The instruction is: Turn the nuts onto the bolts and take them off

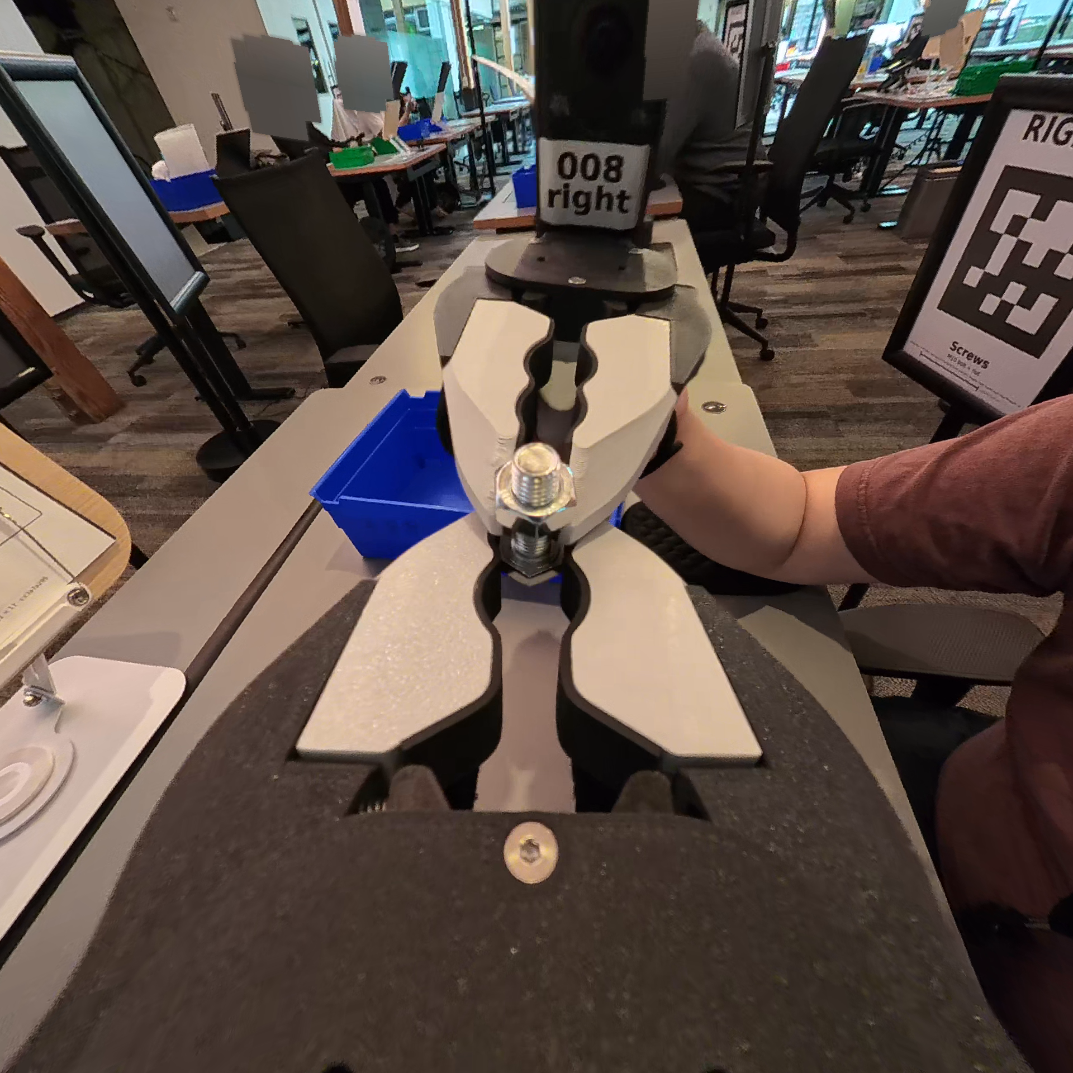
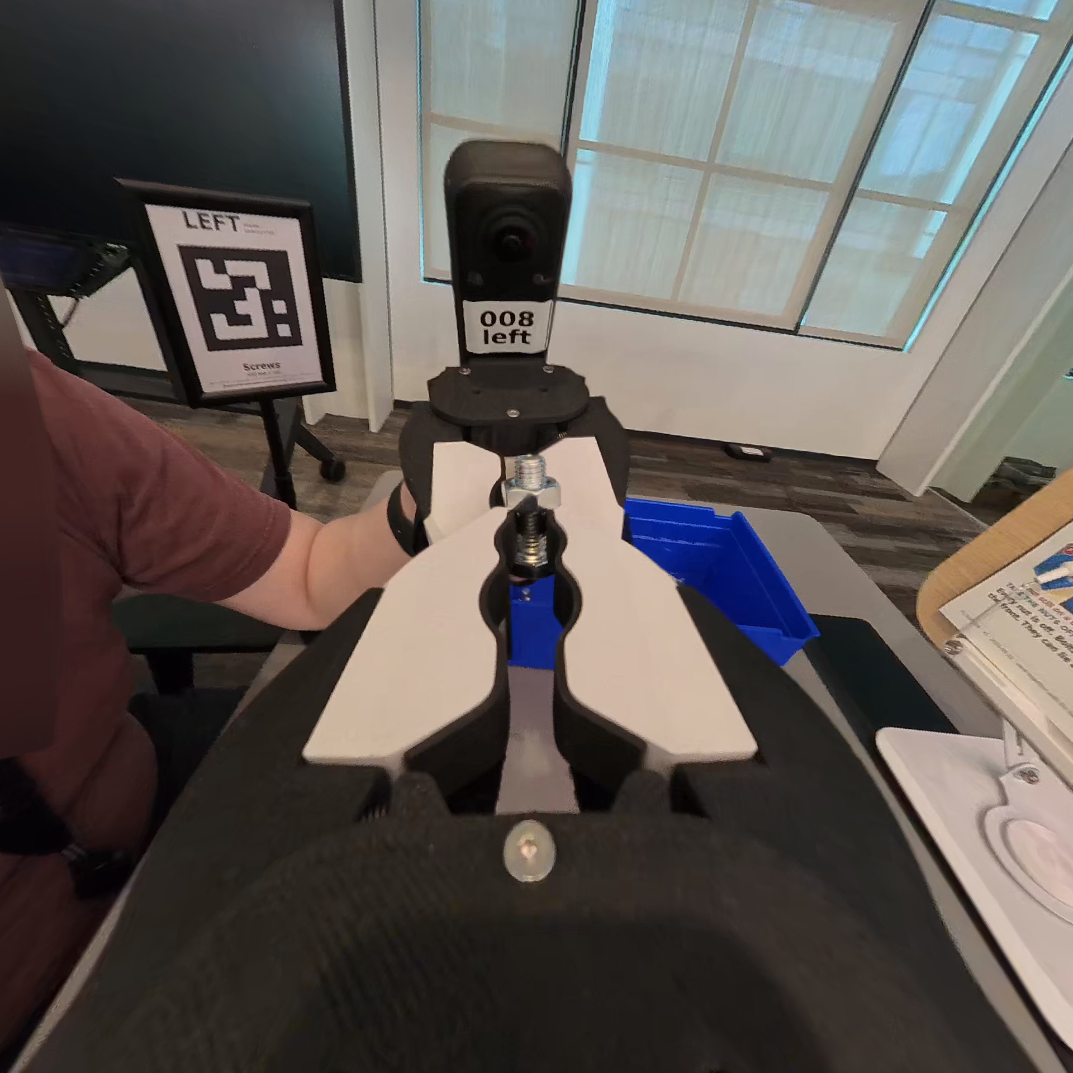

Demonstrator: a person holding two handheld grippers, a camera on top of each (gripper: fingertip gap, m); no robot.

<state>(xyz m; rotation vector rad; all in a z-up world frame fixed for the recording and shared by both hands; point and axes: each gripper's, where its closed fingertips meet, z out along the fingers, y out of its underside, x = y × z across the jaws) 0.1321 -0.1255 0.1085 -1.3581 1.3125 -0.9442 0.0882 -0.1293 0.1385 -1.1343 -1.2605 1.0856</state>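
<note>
Above the blue bin (image 1: 400, 464), the left gripper (image 1: 528, 572) clamped the bolt (image 1: 529, 546) head while the right gripper (image 2: 531, 566) pinched the nut (image 1: 534, 493), probably so one could turn.

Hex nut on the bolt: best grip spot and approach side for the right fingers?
Pinch two opposite flats of the hex nut, coming in square to the bolt from the side facing the left gripper. The bolt stands threaded end up with its lower part clamped there, leaving the nut's sides free. The right gripper looks set that way now.
</note>
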